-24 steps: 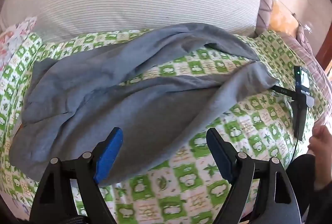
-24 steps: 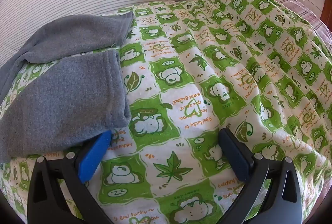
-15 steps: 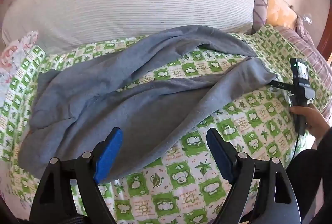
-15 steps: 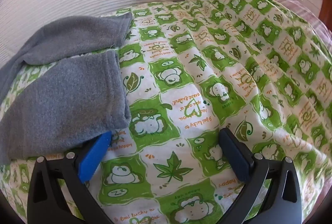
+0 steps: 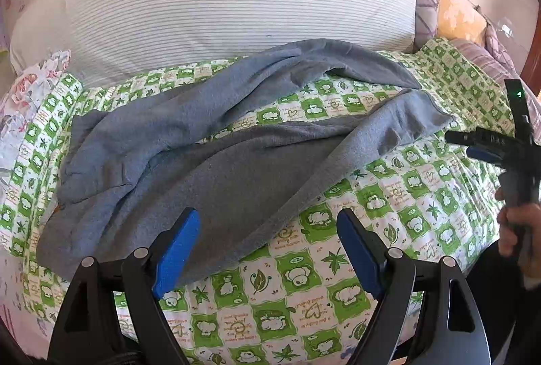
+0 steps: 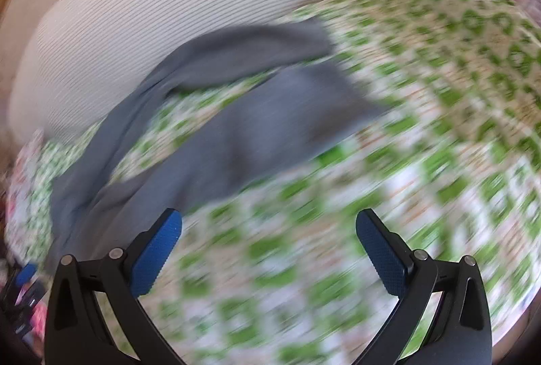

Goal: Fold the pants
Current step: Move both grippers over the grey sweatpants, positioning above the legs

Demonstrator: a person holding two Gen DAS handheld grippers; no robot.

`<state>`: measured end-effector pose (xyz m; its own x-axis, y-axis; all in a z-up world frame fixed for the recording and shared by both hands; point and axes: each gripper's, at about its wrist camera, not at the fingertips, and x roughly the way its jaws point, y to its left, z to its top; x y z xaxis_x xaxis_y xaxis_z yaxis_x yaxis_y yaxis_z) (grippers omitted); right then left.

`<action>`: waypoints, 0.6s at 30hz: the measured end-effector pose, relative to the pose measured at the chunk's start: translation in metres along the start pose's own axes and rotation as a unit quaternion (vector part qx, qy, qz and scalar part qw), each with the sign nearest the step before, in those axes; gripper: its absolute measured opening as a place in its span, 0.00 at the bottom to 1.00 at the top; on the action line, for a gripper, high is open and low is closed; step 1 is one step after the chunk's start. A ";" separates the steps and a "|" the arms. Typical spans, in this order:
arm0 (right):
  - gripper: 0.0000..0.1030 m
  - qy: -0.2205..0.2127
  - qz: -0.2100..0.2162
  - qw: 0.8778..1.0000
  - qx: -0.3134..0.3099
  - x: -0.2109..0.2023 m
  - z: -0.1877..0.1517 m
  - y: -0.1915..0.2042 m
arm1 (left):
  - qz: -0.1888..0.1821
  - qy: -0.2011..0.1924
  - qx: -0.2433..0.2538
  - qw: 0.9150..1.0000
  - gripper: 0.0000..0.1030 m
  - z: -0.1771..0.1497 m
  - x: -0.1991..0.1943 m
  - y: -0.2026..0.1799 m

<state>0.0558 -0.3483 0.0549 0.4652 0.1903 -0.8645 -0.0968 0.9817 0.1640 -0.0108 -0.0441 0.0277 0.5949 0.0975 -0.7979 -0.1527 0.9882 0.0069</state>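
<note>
Pulled back from the pants (image 5: 209,162) with the right gripper (image 6: 268,246). Lay spread on the green quilt (image 5: 389,196). Both grippers, left (image 5: 268,246) too, wide and empty. Quilt writing too small to read.

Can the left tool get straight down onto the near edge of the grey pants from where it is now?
Probably yes. The left tool is open and empty, and the edge of the grey pants lies just beyond its fingertips on the green quilt, with nothing between them.
</note>
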 end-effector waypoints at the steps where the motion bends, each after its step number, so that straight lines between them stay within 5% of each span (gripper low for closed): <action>1: 1.00 0.005 0.011 1.000 -0.008 -0.001 -0.006 0.010 | 0.001 -0.002 0.000 1.000 0.81 0.000 0.000 -0.002; 6: 1.00 -0.009 0.024 0.998 -0.055 -0.011 -0.023 0.060 | 0.000 -0.005 -0.002 1.000 0.81 -0.003 0.001 -0.001; 18: 1.00 -0.005 0.018 0.997 -0.075 -0.003 -0.023 0.087 | -0.001 -0.011 -0.012 1.000 0.81 -0.009 0.005 0.006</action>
<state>0.0256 -0.2640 0.0601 0.4673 0.2258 -0.8548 -0.2441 0.9622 0.1207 -0.0155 -0.0389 0.0185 0.6127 0.0978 -0.7842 -0.1704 0.9853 -0.0103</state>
